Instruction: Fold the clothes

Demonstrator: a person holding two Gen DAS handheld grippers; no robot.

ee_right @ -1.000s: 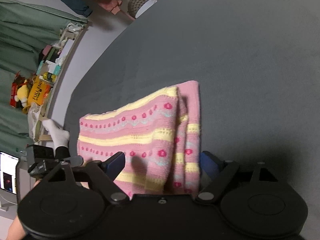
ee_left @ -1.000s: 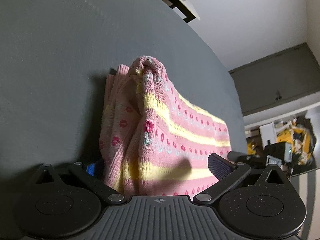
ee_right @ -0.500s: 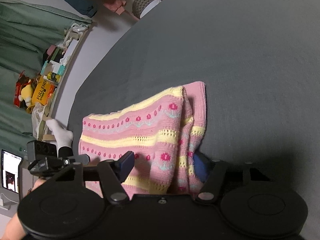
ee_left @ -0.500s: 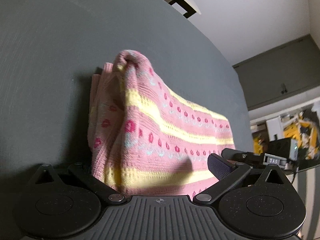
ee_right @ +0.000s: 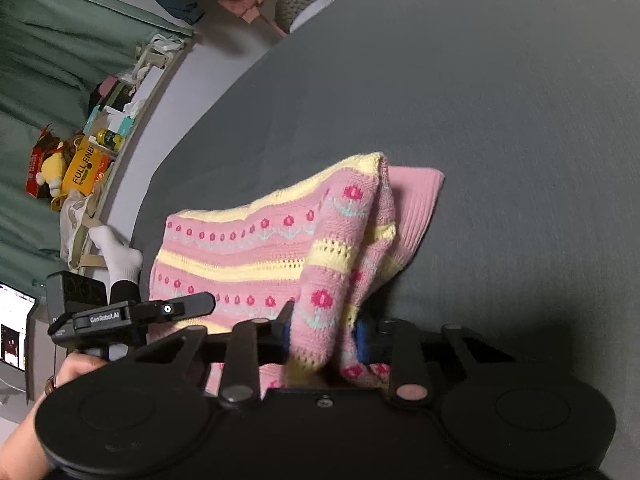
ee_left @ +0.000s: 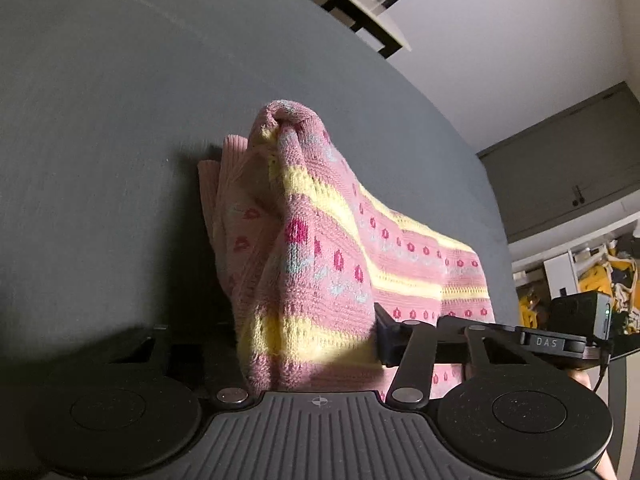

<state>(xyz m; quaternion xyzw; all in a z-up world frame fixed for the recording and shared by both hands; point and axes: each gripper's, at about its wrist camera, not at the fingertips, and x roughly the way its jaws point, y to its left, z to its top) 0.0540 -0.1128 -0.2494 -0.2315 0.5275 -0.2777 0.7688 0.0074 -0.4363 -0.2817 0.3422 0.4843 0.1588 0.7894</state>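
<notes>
A pink knitted garment (ee_left: 312, 240) with yellow stripes and red flowers lies folded on a grey surface (ee_left: 100, 120). My left gripper (ee_left: 308, 332) is shut on its near left corner, and the cloth bunches up into a peak between the fingers. My right gripper (ee_right: 324, 332) is shut on the near right corner of the same garment (ee_right: 248, 248), which drapes over the blue pads. Each gripper shows in the other's view: the right gripper (ee_left: 560, 340) at the left view's right edge, and the left gripper (ee_right: 132, 312) at the right view's left, held by a hand.
The grey surface (ee_right: 500, 100) stretches wide beyond the garment. Past its left edge are a shelf of boxes and a yellow plush toy (ee_right: 80, 164), a green curtain (ee_right: 40, 60) and a white-socked foot (ee_right: 116, 256). A grey cabinet (ee_left: 560, 168) stands in the background of the left wrist view.
Both grippers were open around the garment's near edge and have now closed on it. The cloth has gathered and risen between the fingers.
</notes>
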